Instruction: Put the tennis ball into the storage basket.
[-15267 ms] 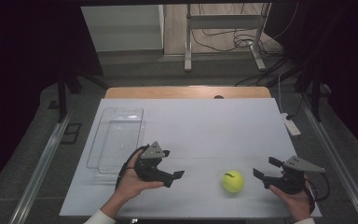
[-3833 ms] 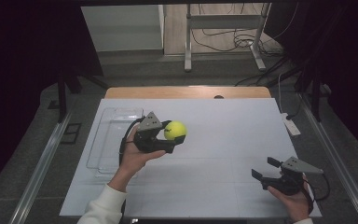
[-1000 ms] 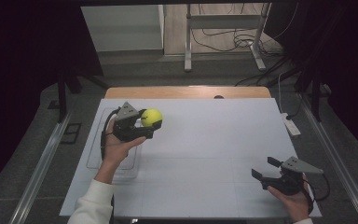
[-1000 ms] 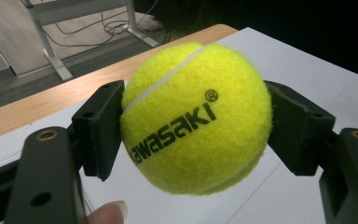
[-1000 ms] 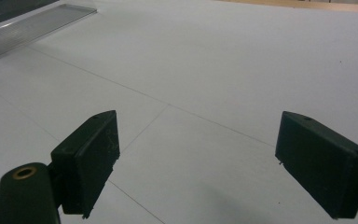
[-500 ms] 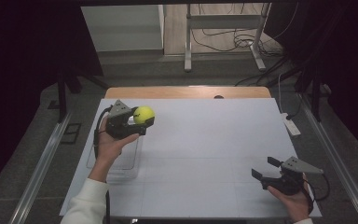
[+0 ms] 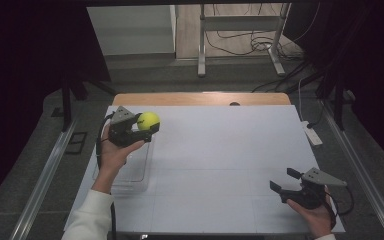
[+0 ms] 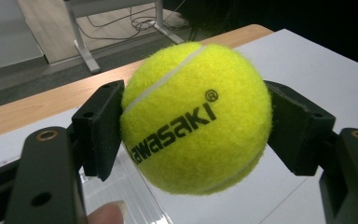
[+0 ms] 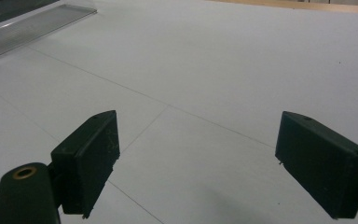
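High view: the left gripper (image 7: 139,131) is raised over the far-left part of the white surface (image 7: 220,150), its fingers clenched on a yellow tennis ball (image 7: 148,120); a clear tray (image 7: 130,170) lies beneath the forearm. The left hand (image 7: 116,150) cups the gripper from below, the white sleeve (image 7: 87,215) entering at the bottom edge. The right gripper (image 7: 286,181) sits low at the near-right corner, fingers released and pointing left.

Left gripper view: both black fingers (image 8: 100,126) press the ball's (image 8: 196,116) sides; black lettering and a white seam show, and a fingertip (image 8: 107,215) at the bottom edge.

Right gripper view: the fingers (image 9: 86,161) stand wide apart over bare surface (image 9: 205,70); the tray's rim (image 9: 32,28) lies far off.
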Tool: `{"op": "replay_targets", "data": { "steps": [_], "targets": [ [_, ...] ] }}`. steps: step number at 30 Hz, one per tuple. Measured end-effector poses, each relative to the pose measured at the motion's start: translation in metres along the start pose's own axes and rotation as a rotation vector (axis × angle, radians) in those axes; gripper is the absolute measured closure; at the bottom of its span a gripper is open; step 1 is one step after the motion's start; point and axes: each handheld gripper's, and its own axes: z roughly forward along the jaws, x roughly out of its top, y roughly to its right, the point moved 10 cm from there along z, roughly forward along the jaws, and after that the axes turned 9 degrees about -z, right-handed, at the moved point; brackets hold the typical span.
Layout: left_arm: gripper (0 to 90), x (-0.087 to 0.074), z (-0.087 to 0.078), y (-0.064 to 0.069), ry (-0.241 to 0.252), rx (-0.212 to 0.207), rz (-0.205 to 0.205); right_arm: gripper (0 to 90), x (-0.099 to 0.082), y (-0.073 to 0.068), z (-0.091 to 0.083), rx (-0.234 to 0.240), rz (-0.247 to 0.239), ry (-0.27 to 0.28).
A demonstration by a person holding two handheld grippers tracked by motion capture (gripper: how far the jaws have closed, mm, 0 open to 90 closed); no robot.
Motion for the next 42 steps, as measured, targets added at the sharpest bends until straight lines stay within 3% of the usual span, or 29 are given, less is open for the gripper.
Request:
{"op": "replay_targets", "data": {
  "steps": [37, 42],
  "targets": [
    [27.1, -0.005, -0.01, -0.048, -0.007, 0.111, -0.054, 13.7, 0.001, 0.001, 0.001, -0.007, 0.001, -0.002],
    [27.1, -0.008, -0.011, -0.061, -0.021, 0.137, -0.065, 13.7, 0.0, 0.001, 0.002, -0.007, 0.001, -0.006]
  ]
}}
